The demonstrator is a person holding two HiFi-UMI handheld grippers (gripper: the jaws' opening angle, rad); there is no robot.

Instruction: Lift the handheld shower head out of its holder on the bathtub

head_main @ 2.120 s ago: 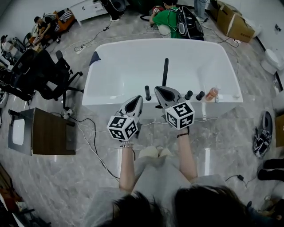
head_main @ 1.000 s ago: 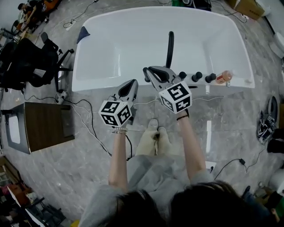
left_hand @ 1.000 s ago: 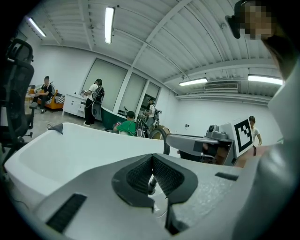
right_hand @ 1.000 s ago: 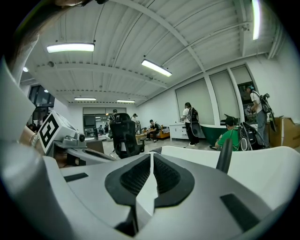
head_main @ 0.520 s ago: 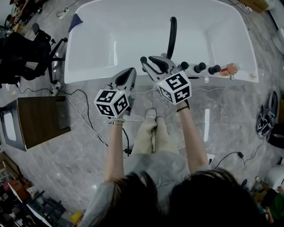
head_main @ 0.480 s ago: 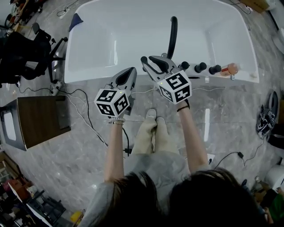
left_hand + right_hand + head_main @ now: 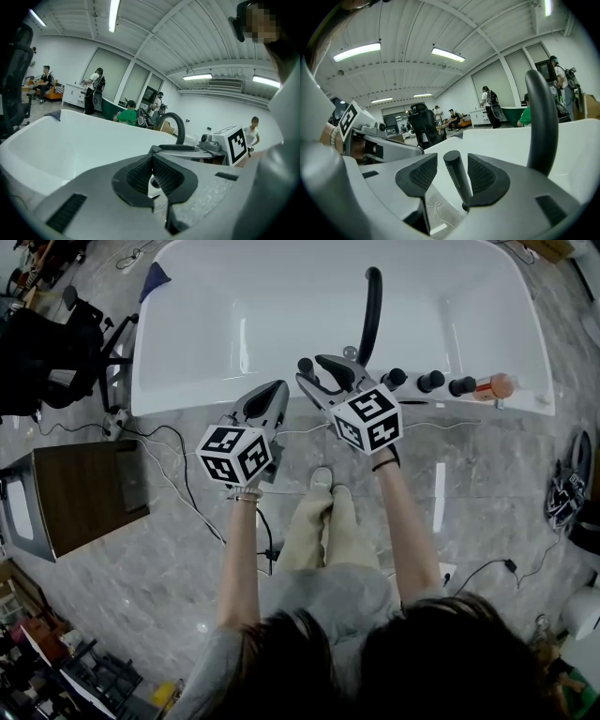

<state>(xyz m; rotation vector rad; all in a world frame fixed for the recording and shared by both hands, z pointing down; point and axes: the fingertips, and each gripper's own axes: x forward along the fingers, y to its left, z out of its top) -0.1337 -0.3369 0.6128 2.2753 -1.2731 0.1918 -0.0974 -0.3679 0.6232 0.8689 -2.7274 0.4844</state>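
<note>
Right claw point(image 7: 319, 372) lower, opening — shower head point(image 7: 456, 182) between

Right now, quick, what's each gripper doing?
Left gripper: closed, holding nothing.
Right gripper: jaws opening, one on each side of the handheld shower head, pads not pressing on it.

Head view looks steeply down; both gripper views face across the shared bathtub point(image 7: 234, 334).
</note>
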